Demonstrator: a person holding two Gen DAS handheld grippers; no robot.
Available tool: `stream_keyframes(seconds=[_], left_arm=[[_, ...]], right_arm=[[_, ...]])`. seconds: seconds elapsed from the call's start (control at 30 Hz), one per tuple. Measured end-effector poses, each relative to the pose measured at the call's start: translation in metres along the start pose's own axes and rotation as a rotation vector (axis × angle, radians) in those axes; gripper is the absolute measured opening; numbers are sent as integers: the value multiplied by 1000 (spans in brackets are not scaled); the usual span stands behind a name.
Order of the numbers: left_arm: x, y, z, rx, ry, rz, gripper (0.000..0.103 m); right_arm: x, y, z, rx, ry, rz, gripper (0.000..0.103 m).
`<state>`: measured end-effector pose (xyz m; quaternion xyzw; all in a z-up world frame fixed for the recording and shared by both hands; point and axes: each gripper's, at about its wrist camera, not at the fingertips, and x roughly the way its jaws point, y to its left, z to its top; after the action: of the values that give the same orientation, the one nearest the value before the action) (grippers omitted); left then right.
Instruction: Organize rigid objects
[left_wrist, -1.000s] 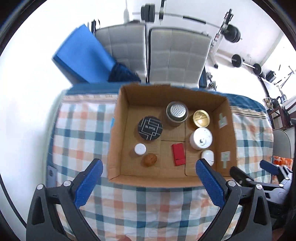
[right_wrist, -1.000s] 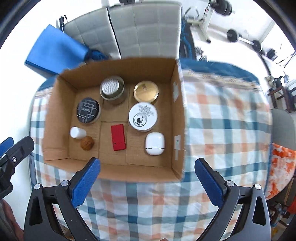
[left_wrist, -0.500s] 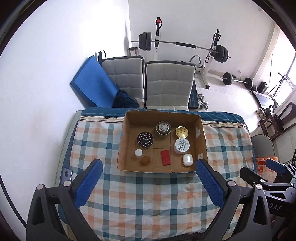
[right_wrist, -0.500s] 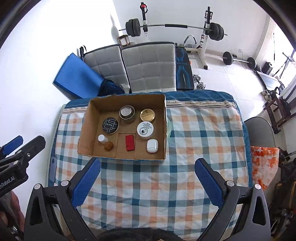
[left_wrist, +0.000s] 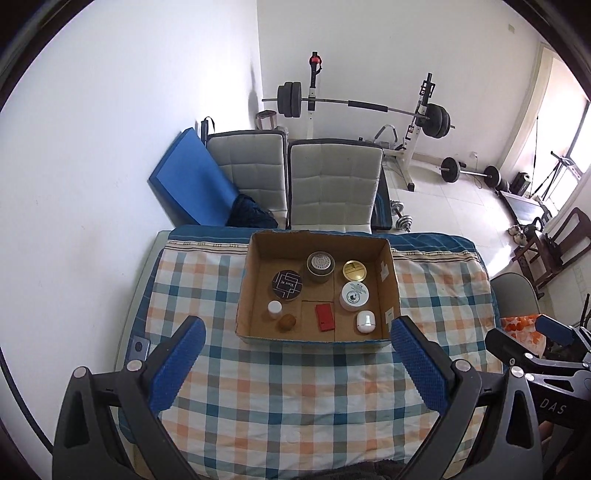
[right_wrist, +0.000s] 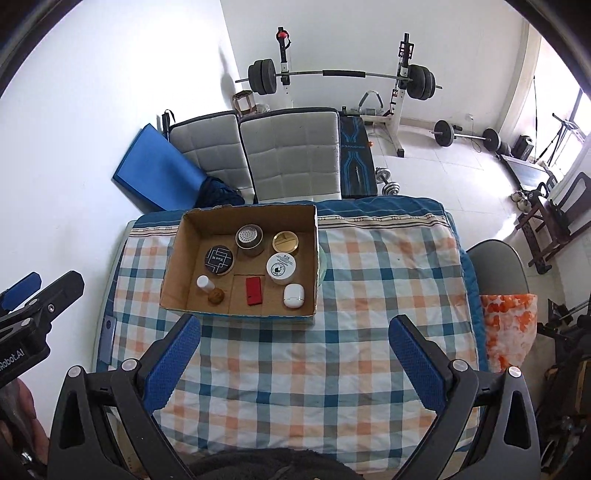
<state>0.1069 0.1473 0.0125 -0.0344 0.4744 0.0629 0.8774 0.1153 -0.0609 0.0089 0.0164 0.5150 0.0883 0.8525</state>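
Note:
An open cardboard box (left_wrist: 255, 334) (right_wrist: 173, 266) stands on the checked tablecloth (left_wrist: 295, 387) (right_wrist: 369, 295). Inside lie a black round tin (left_wrist: 287, 284) (right_wrist: 219, 258), a perforated-lid jar (left_wrist: 320, 264) (right_wrist: 249, 236), a gold lid (left_wrist: 354, 270) (right_wrist: 286, 241), a white round tin (left_wrist: 354, 294) (right_wrist: 281, 266), a white case (left_wrist: 365, 320) (right_wrist: 294, 295), a red flat box (left_wrist: 324, 316) (right_wrist: 253, 290), a small white bottle (left_wrist: 274, 308) (right_wrist: 203, 283) and a brown nut (left_wrist: 287, 321) (right_wrist: 215, 295). My left gripper (left_wrist: 295, 365) and right gripper (right_wrist: 295, 363) are both open, empty, high above the table's near side.
Two white padded chairs (left_wrist: 332, 184) (right_wrist: 291, 155) and a blue mat (left_wrist: 192, 184) stand behind the table. A barbell rack (right_wrist: 340, 74) and weights are at the back. An orange-patterned cloth (right_wrist: 508, 325) hangs on a grey chair at the right.
Both grippers have risen and pulled back from the box, which looks much smaller now. The room has come into view. The box contents have not moved.

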Motion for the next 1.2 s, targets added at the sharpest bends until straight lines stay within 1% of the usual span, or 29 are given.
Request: stream_keyframes(seconds=[0.33, 0.6, 0.83, 1.2], left_arm=[[2, -5, -11, 6, 25, -7, 103], [0, -6, -11, 5, 14, 1, 103], [-2, -8, -9, 10, -6, 14, 103], [-2, -11, -7, 21, 0, 6, 103]], right_arm=[[-2, 0, 0, -5, -8, -12, 103], [-9, 1, 4, 0, -28, -19, 103], [-18, 3, 4, -6, -60, -48, 103], [-21, -2, 0, 19, -82, -77, 103]])
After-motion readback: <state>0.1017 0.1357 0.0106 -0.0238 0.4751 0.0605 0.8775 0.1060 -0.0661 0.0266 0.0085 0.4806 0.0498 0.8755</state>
